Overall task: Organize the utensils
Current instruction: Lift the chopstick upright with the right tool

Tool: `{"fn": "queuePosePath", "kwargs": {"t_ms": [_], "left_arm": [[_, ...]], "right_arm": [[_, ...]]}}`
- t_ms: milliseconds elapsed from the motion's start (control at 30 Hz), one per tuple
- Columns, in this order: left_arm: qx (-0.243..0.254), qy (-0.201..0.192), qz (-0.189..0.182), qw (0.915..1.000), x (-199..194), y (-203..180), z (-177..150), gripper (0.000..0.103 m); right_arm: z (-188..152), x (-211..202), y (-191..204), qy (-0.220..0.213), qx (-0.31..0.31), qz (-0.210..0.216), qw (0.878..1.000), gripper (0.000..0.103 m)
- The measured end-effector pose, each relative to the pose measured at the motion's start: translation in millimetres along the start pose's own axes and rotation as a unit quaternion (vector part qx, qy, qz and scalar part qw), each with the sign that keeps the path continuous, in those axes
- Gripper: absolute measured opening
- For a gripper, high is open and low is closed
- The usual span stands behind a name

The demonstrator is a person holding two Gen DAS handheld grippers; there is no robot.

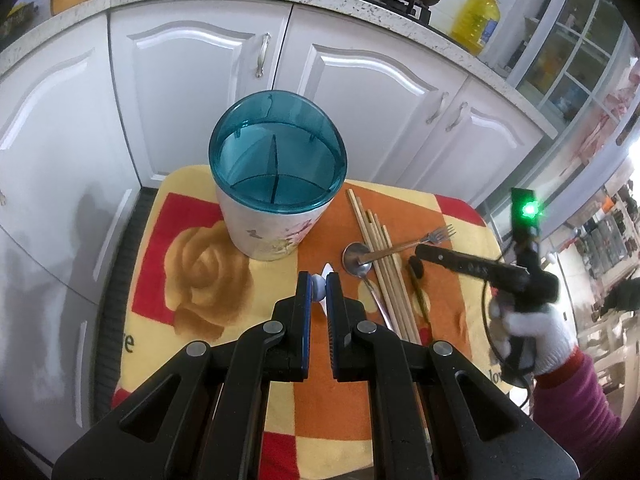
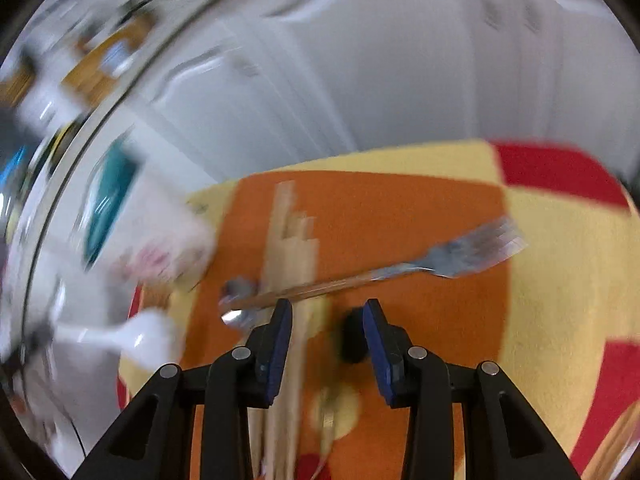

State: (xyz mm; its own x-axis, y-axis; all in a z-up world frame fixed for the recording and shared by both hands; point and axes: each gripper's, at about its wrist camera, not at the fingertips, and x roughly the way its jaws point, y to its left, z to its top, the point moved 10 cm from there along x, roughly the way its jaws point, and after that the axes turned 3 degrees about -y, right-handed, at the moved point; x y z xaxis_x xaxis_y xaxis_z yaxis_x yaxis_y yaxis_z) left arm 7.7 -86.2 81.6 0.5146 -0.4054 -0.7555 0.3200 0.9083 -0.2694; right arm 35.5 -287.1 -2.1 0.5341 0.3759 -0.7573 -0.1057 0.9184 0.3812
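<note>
I am looking down my left gripper (image 1: pixel 319 283), whose 2 blue-padded fingers are pinching a white spoon (image 1: pixel 322 278) just above the patterned cloth (image 1: pixel 192 264). Beyond it, at the far left of the cloth, the utensil holder (image 1: pixel 276 200) is standing upright, its teal top showing a divider inside. To the right of the spoon, the chopsticks (image 1: pixel 380 260) are lying in a bundle running near to far. A metal fork (image 1: pixel 416 242) is lying across them, tines pointing far right, and a metal spoon (image 1: pixel 356 260) is resting its bowl just left of the bundle. A dark-tipped utensil (image 1: pixel 418 280) is lying just right of the chopsticks.

My right gripper (image 2: pixel 326 320) is hovering low over the chopsticks (image 2: pixel 294 248), jaws spread and gripping nothing, with the dark tip (image 2: pixel 352 340) sitting between its fingers. That view is blurring badly. The fork (image 2: pixel 460 256) is lying just beyond the fingertips, and the white spoon (image 2: pixel 148 338) is showing at the near left.
</note>
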Motion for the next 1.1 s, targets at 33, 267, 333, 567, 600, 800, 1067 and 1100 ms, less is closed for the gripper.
{"fn": "queuePosePath", "kwargs": {"t_ms": [33, 267, 333, 567, 600, 800, 1067, 1100], "left_arm": [[-0.002, 0.001, 0.000, 1.0000, 0.8, 1.1, -0.4, 0.006], [-0.014, 0.001, 0.008, 0.9999, -3.2, 11.1, -0.4, 0.005], [-0.018, 0.001, 0.013, 0.9998, -5.1, 16.9, -0.3, 0.005], [-0.041, 0.007, 0.019, 0.9989, -1.8, 30.5, -2.0, 0.005], [-0.042, 0.008, 0.019, 0.9989, -1.1, 30.5, -2.2, 0.005], [-0.043, 0.013, 0.018, 0.9988, 2.8, 29.5, -1.0, 0.005], [-0.035, 0.002, 0.006, 0.9994, -6.6, 21.5, 4.8, 0.005], [-0.035, 0.000, 0.005, 0.9994, -7.7, 20.4, 5.8, 0.005]], "right_arm": [[2.1, 1.0, 16.6, -0.003, -0.038, 0.011, 0.999, 0.036], [-3.3, 37.1, 63.1, 0.044, -0.254, -0.016, 0.966, 0.036], [-5.6, 43.1, 62.8, 0.061, -0.298, -0.023, 0.952, 0.036], [-10.8, 60.7, 52.9, 0.115, -0.395, -0.026, 0.911, 0.036], [-13.6, 64.6, 51.7, 0.127, -0.405, -0.023, 0.905, 0.036], [-10.7, 71.7, 53.7, 0.134, -0.407, -0.023, 0.903, 0.024], [5.3, 14.7, 49.3, 0.062, -0.329, -0.009, 0.942, 0.015], [11.1, 4.1, 48.3, 0.047, -0.316, -0.009, 0.947, 0.015]]}}
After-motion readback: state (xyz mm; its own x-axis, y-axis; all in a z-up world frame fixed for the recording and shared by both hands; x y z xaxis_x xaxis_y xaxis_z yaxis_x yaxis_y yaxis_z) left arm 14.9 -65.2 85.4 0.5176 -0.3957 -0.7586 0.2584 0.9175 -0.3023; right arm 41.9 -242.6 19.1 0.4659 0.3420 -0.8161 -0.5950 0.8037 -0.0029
